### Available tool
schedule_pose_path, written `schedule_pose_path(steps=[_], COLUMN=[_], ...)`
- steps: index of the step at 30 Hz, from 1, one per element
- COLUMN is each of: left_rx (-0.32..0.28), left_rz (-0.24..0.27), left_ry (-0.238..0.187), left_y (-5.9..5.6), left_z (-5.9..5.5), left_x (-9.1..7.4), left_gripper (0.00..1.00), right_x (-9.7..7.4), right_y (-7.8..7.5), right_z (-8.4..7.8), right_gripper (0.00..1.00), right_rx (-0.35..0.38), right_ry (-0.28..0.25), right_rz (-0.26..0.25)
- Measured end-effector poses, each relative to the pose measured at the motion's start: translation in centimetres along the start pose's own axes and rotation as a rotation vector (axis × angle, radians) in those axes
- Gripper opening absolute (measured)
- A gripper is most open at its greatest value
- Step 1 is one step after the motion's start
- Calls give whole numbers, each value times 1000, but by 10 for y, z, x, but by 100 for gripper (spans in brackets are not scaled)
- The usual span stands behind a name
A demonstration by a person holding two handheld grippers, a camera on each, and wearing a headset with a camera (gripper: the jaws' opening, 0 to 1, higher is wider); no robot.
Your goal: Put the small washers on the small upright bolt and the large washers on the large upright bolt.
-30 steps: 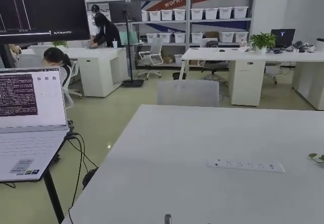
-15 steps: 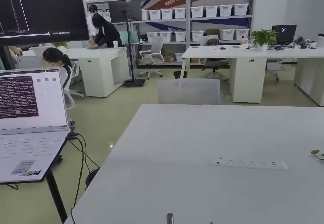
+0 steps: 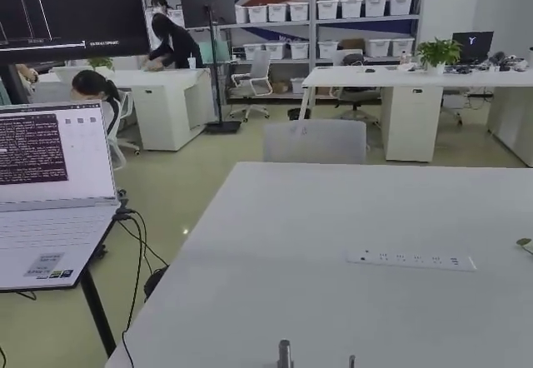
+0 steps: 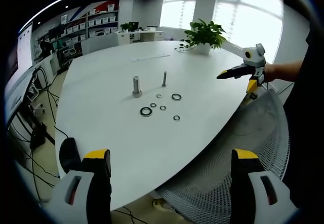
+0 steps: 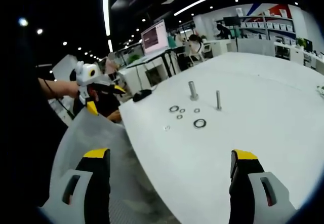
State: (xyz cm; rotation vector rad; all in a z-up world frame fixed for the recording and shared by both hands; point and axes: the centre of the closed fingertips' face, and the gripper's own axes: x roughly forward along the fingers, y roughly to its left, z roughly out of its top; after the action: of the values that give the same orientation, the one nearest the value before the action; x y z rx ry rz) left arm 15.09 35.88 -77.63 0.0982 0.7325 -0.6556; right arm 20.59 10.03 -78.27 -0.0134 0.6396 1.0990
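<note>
My left gripper spread wide, empty, short of table edge. Right gripper same. Large bolt, small bolt upright mid-table, washers loose just beside. Head view crops bolts at bottom edge.

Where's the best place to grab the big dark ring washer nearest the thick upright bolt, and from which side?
Probably its rim, from straight above. The big dark ring washer lies flat on the white table, so no edge stands up to pinch sideways. Drop one jaw tip into the hole and one outside, on the side away from the thick upright bolt.
</note>
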Motion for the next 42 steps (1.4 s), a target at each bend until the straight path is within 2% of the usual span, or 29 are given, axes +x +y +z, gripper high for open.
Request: schedule_pose_path(steps=[7, 25, 31, 36, 42], left_rx=[0, -6, -5, -5, -8], left_rz=[-7, 4, -6, 0, -1], left_ry=[15, 11, 20, 14, 20], left_y=[-1, 2, 0, -2, -1], left_z=[-6, -2, -3, 0, -3], left_x=[0, 3, 3, 2, 2], left_gripper=[99, 98, 97, 97, 94], right_x=[1, -4, -3, -3, -5], right_y=[2, 0, 2, 1, 1], right_z=[-2, -7, -6, -6, -7], right_gripper=[100, 100, 100, 100, 100], right_rx=[6, 23, 34, 35, 24], right_ry=[4, 7, -5, -3, 2], right_rz=[2, 1, 12, 15, 18])
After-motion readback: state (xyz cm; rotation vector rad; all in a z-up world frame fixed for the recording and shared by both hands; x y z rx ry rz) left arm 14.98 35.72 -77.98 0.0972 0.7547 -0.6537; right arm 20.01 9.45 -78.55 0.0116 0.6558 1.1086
